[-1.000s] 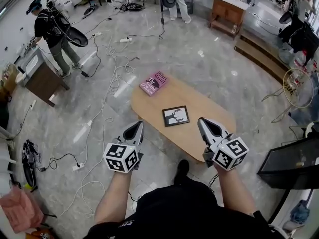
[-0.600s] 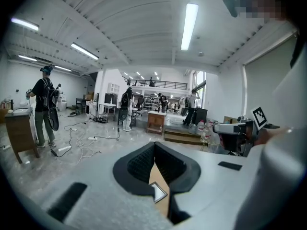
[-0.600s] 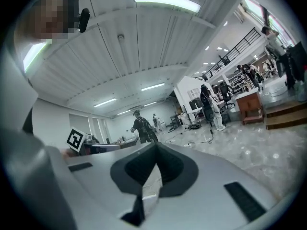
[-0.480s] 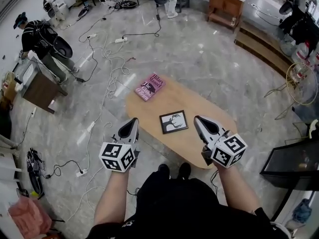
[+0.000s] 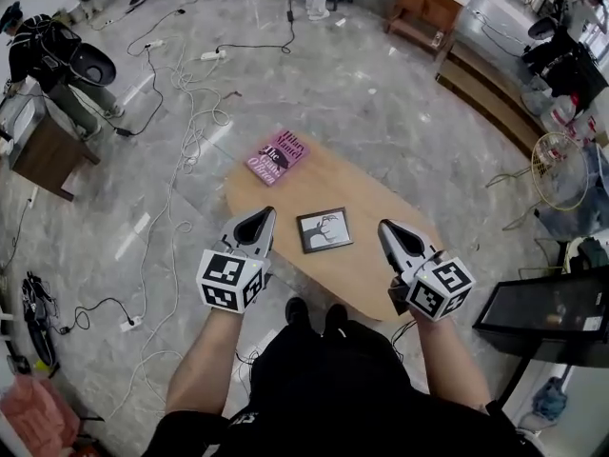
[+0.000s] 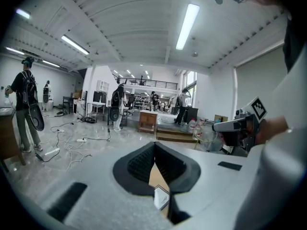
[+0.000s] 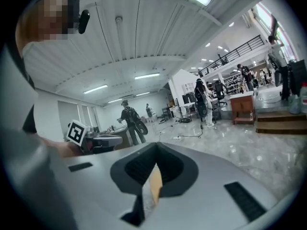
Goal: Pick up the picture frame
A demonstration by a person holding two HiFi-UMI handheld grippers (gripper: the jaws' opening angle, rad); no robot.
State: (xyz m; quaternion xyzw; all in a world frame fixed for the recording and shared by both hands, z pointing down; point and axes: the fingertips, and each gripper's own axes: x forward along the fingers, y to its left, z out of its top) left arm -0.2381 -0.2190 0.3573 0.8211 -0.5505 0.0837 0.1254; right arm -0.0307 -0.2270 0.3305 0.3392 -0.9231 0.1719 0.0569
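Observation:
The picture frame [image 5: 324, 229], black-edged with a pale print, lies flat on the oval wooden table [image 5: 314, 184], toward its near side. My left gripper [image 5: 261, 221] hovers just left of the frame over the table's left edge, jaws shut and empty. My right gripper [image 5: 389, 229] is at the same level to the frame's right, also shut and empty. In the left gripper view the closed jaws [image 6: 154, 146] leave a slit showing the frame [image 6: 161, 198] below. In the right gripper view the jaws [image 7: 154, 150] meet at the tip.
A pink book [image 5: 277, 157] lies at the table's far left end. Cables [image 5: 190, 93] trail over the marble floor to the left. A person [image 5: 48, 50] stands far left by a small desk. A black case [image 5: 542, 317] sits at the right, and a wire fan [image 5: 561, 169] behind it.
Both grippers have moved forward toward the table and now flank the picture frame. The person's feet have come up to the table's near edge. Both jaws stay shut.

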